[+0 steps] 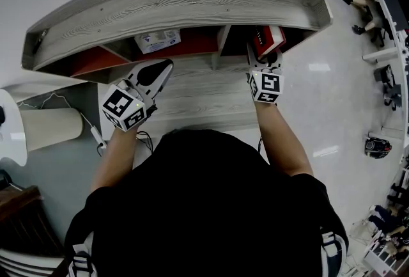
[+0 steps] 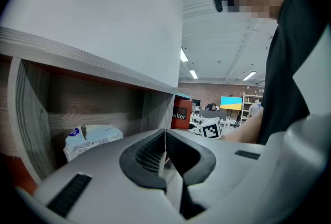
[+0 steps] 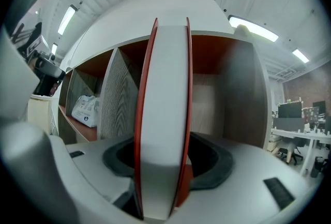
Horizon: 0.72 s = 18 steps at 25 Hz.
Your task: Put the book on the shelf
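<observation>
The right claw [image 1: 265, 58] gapes wide around the upright book [image 3: 163, 88] in the shelf's [image 1: 192, 7] right bay, its pads off the covers. The left claw [image 1: 164, 67] is closed and empty.

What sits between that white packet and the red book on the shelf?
One upright wood-grain divider separates the white packet from the red book; each sits in its own compartment. The right gripper view shows it best.

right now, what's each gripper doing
Left gripper: shut, empty.
Right gripper: open; the book stands between its jaws, not clamped.
</observation>
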Motion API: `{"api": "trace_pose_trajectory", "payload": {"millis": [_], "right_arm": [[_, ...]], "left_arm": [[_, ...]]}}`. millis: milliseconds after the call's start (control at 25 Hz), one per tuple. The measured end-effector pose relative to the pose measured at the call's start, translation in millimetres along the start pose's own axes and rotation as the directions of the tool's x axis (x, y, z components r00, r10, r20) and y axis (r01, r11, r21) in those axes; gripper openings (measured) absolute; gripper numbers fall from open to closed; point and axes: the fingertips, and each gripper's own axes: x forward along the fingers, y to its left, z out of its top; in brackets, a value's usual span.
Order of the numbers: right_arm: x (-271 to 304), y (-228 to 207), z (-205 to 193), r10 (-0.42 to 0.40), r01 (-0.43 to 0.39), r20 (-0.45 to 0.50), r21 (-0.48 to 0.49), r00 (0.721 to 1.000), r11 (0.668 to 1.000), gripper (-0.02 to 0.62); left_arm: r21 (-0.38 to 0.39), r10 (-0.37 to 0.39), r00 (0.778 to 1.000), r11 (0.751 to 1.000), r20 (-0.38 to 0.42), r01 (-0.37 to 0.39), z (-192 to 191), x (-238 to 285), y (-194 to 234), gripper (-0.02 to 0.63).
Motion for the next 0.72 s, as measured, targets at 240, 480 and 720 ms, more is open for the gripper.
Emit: {"api": "trace_pose_trajectory", "payload": {"millis": [240,480,720], "right_arm": [[-10.7,1.1,1.1,-0.003,0.003,-0.007,0.0,1.0,1.0,0.252],[-22.0,0.7,1.9,-0.003,0.003,-0.011,-0.002,1.0,1.0,0.252],[-35.4,-0.8,2.6,-0.013,0.013,-0.014,0.0,1.0,1.0,0.252]], "left_arm": [[0.0,-0.004,1.0,1.0,-0.003,0.004,0.5,-4.5,-5.2,0.023],[0.001,-0.009,1.0,1.0,0.008,0.009,2.3,-5.1,-10.6,0.023],[0.008,-0.023,1.0,1.0,0.006,0.023,3.4,-6.2,-20.1,0.023]]}}
